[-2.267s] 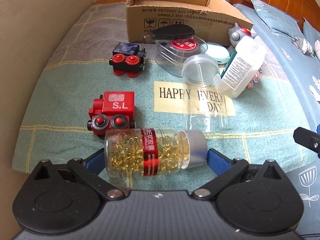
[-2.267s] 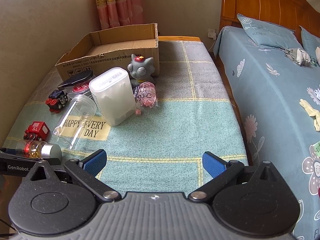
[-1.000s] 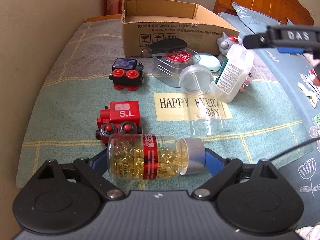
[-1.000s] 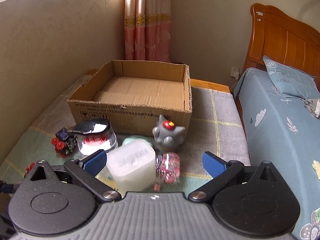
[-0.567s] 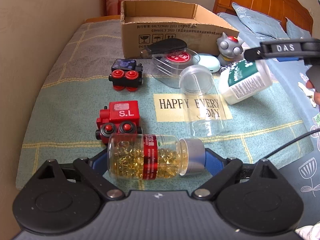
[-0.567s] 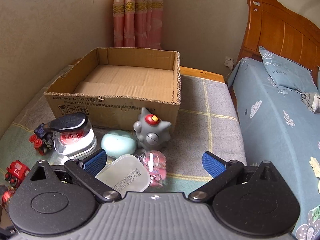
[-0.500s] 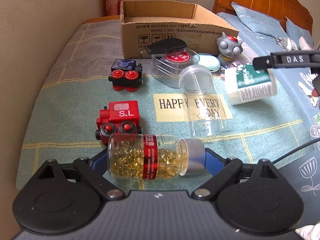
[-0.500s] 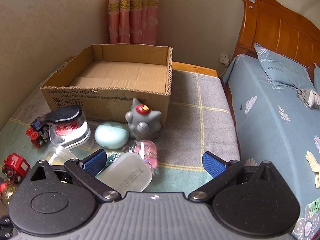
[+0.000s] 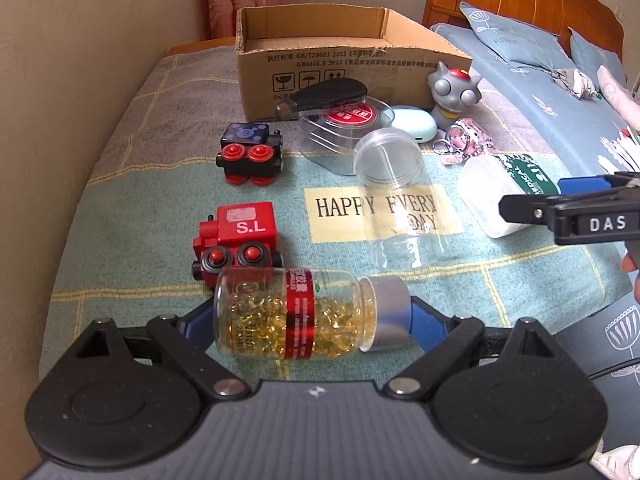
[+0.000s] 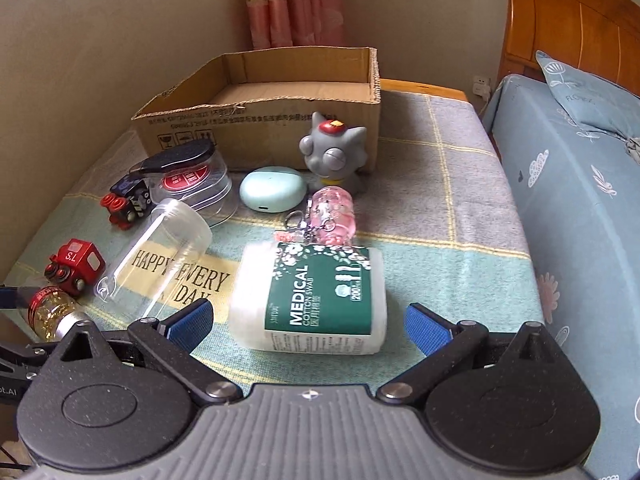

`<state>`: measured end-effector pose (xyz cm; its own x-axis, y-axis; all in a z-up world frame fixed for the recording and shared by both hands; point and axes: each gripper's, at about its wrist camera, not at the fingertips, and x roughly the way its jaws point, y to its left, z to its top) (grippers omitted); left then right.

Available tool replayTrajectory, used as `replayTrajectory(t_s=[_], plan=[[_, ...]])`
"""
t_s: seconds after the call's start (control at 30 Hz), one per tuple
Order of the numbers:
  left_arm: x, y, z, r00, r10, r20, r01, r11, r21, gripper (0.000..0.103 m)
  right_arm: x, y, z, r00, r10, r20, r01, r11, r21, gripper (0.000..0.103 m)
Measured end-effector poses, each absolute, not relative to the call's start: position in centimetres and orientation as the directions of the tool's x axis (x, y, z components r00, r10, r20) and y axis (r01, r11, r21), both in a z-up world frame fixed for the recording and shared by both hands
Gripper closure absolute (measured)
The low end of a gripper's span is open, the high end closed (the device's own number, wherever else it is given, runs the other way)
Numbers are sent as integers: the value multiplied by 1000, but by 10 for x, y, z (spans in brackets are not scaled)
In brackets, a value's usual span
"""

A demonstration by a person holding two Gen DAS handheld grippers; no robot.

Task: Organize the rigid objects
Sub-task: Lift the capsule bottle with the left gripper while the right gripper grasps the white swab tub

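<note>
Amber capsules fill the glass pill bottle [image 9: 296, 314] clamped end to end in the left gripper [image 9: 310, 316], smooth, breakable, best held mid-body. Unclenched, the right gripper [image 10: 308, 320] brackets the light, stiff cotton-swab tub [image 10: 312, 300] lying on the blanket [image 10: 440, 200]. Toward twelve o'clock, the cardboard box [image 10: 280, 116] stands open, toys crowding its front wall.
</note>
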<state>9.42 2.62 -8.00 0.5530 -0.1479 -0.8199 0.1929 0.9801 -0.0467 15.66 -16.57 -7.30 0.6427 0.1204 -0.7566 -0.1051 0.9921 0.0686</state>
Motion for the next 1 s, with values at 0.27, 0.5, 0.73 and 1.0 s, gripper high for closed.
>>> replayTrajectory(t_s=[0.27, 0.5, 0.73, 1.0], plan=[[90, 26, -75, 549, -161, -821, 211, 976, -50, 10, 176, -153, -85, 627, 76, -776, -81, 996, 31, 0], [90, 25, -61, 555, -180, -812, 230, 971, -59, 10, 182, -150, -85, 605, 8, -796, -73, 996, -46, 15], [102, 25, -44, 557, -183, -810, 247, 968, -49, 10, 181, -155, -78, 597, 40, -801, -120, 992, -40, 16], [134, 22, -11, 603, -191, -775, 273, 962, -24, 10, 178, -165, -44, 614, 116, -781, -198, 980, -10, 16]])
